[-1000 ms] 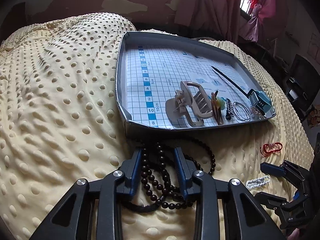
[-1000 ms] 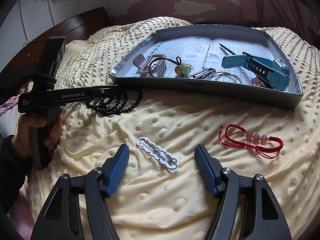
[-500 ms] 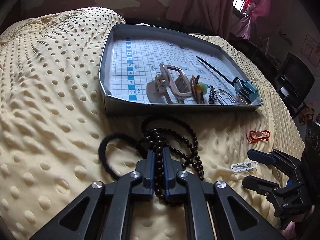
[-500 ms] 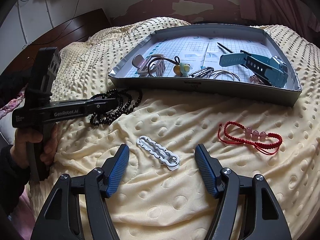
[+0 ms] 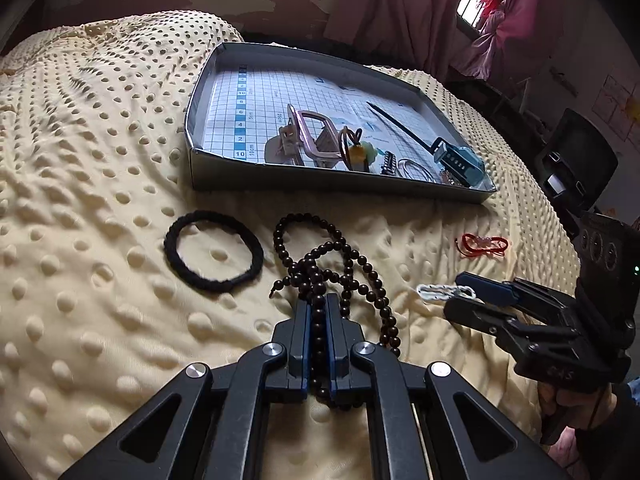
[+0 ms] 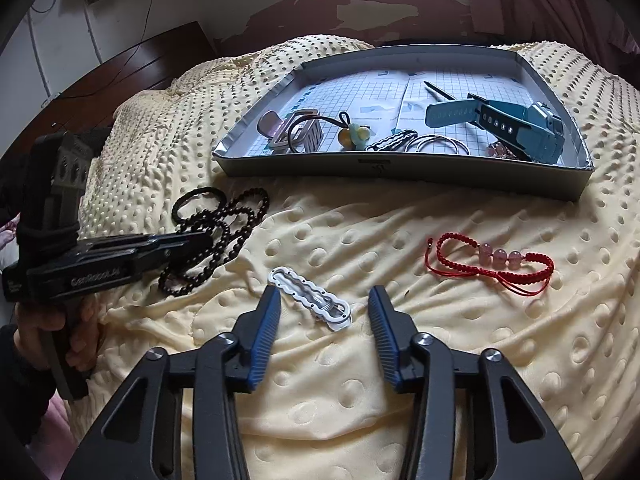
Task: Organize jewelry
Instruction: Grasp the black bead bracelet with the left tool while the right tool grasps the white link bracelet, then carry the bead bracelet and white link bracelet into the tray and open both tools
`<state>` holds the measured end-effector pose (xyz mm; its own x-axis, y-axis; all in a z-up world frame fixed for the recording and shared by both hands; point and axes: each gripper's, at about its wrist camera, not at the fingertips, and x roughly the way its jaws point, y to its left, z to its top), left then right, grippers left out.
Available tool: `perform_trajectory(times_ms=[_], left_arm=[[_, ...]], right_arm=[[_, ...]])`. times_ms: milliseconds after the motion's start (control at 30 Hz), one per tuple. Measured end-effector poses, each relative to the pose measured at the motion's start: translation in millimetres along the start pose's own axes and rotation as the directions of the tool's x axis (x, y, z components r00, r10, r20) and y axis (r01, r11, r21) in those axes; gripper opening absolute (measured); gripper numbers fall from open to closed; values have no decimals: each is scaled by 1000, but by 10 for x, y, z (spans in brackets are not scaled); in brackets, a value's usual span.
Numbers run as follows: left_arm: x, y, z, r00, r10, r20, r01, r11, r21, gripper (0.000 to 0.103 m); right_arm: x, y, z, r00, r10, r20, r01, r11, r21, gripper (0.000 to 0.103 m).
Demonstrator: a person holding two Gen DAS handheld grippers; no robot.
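My left gripper [image 5: 318, 306] is shut on a dark beaded necklace [image 5: 324, 264], whose loops trail over the yellow dotted blanket. A black hair tie [image 5: 214, 255] lies just left of the beads. The grey tray [image 5: 332, 182] beyond holds a beige claw clip [image 5: 304, 140], a teal watch [image 5: 456, 160] and other small pieces. My right gripper [image 6: 324, 304] stands open above a white wavy hair clip [image 6: 310, 298], which lies between its fingers on the blanket. A red cord bracelet [image 6: 496, 266] with pink beads rests to the right. The left gripper [image 6: 192, 246] also shows in the right wrist view, beads hanging from it.
The tray [image 6: 400, 168] sits at the far side of the bed, its grid-paper floor bare at the back. A dark wooden headboard [image 6: 132, 64] stands at the left. Pink curtains [image 5: 404, 12] and a window lie beyond the bed. A hand [image 6: 76, 332] holds the left gripper's handle.
My left gripper closed on the beaded necklace and pulled back from the tray, dragging the beads and uncovering the black hair tie. The right gripper stayed open over the white clip.
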<state>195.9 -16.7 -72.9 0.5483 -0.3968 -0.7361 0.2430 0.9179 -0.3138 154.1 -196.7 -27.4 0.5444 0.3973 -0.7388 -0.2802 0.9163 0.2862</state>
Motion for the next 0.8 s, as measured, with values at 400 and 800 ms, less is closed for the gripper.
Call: perform_trajectory(times_ms=[400,800], left_arm=[[-149,-130,-114,996,85,-14,-85,996,-39,6],[-522,-496,208,994,99,37,-98,995,-28,6]], right_arm=[[-24,81,-43,1000,8,-15,-8,999,-46,15],[-673,-162,25,985,31,172,-45,996,74,15]])
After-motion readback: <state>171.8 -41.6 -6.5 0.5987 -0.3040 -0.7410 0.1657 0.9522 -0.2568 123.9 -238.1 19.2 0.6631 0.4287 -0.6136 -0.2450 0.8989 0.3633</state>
